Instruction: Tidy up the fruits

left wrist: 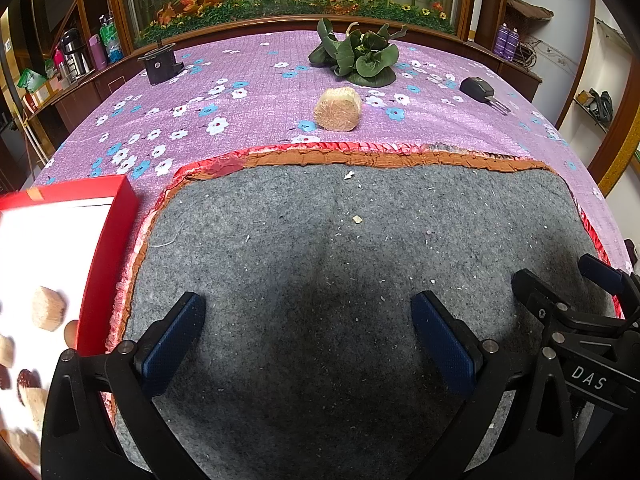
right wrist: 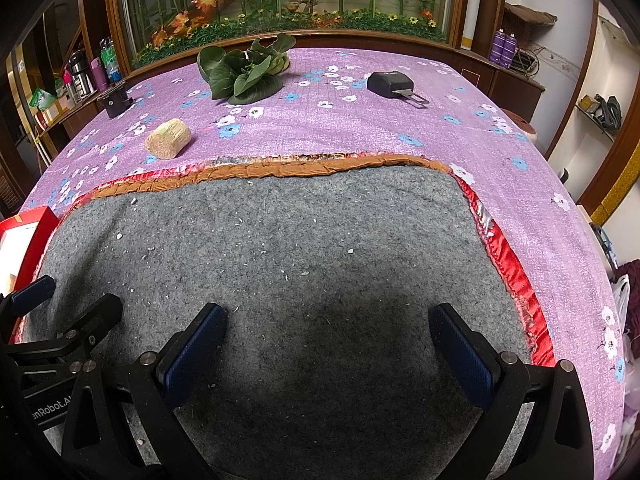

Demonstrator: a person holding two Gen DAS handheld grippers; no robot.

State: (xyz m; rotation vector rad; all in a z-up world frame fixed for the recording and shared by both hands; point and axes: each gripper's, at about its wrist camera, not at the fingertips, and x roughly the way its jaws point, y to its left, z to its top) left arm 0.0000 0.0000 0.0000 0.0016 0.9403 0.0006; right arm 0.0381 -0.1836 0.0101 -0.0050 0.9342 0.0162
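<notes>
My left gripper [left wrist: 308, 312] is open and empty over a grey felt mat [left wrist: 340, 240]. My right gripper [right wrist: 328, 324] is open and empty over the same mat [right wrist: 280, 240], and shows at the right edge of the left wrist view [left wrist: 568, 280]. A red box [left wrist: 108, 240] with a white inside lies left of the mat and holds several brown and tan fruits [left wrist: 48, 308]; its corner shows in the right wrist view [right wrist: 28, 236]. A tan straw-coloured roll [left wrist: 338, 109] lies on the purple flowered cloth beyond the mat, also in the right wrist view [right wrist: 168, 138].
A bunch of green leafy vegetable [left wrist: 360, 54] [right wrist: 244, 68] lies at the far side of the table. A black tool with a metal blade [left wrist: 480, 90] [right wrist: 392, 84] lies far right. A black stand [left wrist: 160, 64] [right wrist: 116, 100] sits far left. Shelves with bottles are behind.
</notes>
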